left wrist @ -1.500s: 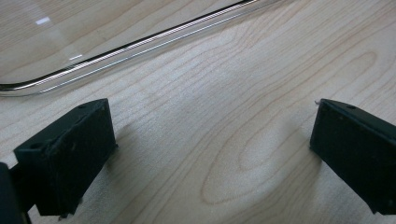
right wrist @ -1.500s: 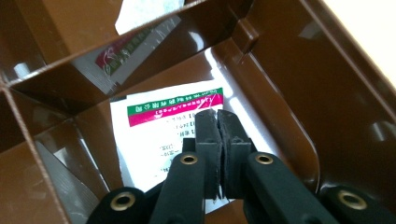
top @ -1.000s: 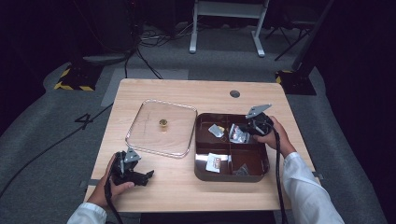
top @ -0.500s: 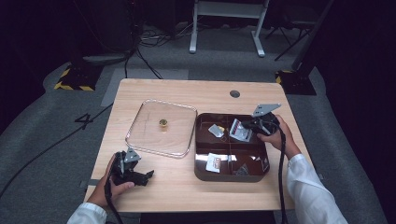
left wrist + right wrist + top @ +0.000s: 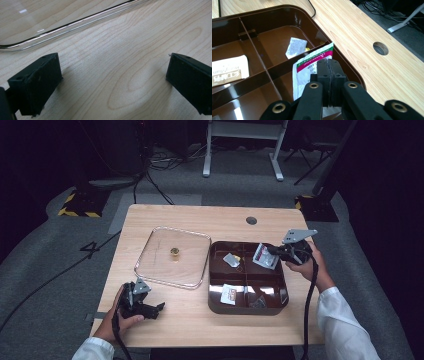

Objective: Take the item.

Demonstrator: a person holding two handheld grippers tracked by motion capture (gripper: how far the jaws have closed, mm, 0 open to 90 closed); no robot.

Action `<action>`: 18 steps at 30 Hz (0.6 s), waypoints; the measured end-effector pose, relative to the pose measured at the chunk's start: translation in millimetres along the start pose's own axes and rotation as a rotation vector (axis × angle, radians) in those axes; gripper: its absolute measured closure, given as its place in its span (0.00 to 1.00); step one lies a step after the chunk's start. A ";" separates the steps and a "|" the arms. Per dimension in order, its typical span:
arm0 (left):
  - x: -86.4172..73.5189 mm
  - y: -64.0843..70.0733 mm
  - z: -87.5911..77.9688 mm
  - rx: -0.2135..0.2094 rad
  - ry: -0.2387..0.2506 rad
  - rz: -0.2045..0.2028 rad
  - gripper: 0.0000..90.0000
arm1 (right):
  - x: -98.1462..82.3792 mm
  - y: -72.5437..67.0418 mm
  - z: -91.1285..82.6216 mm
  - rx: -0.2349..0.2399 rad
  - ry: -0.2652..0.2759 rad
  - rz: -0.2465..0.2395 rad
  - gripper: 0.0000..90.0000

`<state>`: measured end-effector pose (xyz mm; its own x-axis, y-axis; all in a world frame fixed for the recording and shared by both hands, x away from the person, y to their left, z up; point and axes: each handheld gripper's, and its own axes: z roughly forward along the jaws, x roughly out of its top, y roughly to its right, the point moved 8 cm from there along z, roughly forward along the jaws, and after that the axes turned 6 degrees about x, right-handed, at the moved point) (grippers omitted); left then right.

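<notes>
Right gripper view shows the right tongs (image 5: 329,75) pressed together on a white packet (image 5: 312,67) with a pink and green band, held over the brown tray's (image 5: 287,10) near compartment beside the rim. Beyond it, a small grey sachet (image 5: 295,47) lies in the next compartment, and a white printed packet (image 5: 228,70) sits in another. Past the rim is the wooden table (image 5: 362,35) with a round hole (image 5: 380,48).

From the high view, the right tongs (image 5: 274,251) hold the packet (image 5: 264,256) above the tray's (image 5: 247,307) far right part.

At the table's near left corner the left tongs (image 5: 155,310) rest low; in the left gripper view the left tongs (image 5: 112,80) stand wide apart over bare wood, near the edge of a clear tray (image 5: 75,23). That clear tray (image 5: 150,275) holds one small brass-coloured piece (image 5: 174,252).
</notes>
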<state>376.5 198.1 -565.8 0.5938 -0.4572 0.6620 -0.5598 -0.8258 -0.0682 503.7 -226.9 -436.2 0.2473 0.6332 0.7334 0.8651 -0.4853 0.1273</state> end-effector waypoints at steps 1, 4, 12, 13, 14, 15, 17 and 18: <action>0.0 0.0 0.0 0.000 0.000 0.000 0.00 | 0.0 -0.4 -1.8 0.001 0.001 -0.002 0.99; 0.0 0.0 0.0 0.000 0.000 0.000 0.00 | 0.0 -1.0 -7.2 -0.002 0.006 -0.001 0.99; -0.1 0.0 -0.1 0.001 0.000 0.000 0.00 | -0.9 -2.7 -21.4 0.000 0.010 -0.008 0.99; -0.1 0.1 -0.1 0.000 -0.001 0.000 0.00 | -0.9 -2.9 -23.6 0.000 0.014 -0.004 0.99; -0.1 0.1 -0.1 0.000 0.000 0.000 0.00 | -1.1 -2.9 -25.7 0.002 0.020 -0.001 0.99; -0.1 0.1 -0.2 0.001 -0.001 0.000 0.00 | -1.8 -2.8 -27.9 0.000 0.020 0.000 0.99; 0.0 -0.1 -0.1 0.001 0.000 0.002 0.00 | -3.9 -2.3 -31.6 -0.005 0.021 0.002 0.99; -0.1 0.1 -0.2 0.001 -0.001 0.000 0.00 | -5.3 -2.4 -33.7 -0.003 0.024 0.006 0.99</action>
<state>376.3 198.1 -565.7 0.5940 -0.4577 0.6616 -0.5593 -0.8260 -0.0693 485.6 -249.4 -417.9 0.2418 0.6161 0.7497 0.8626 -0.4903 0.1248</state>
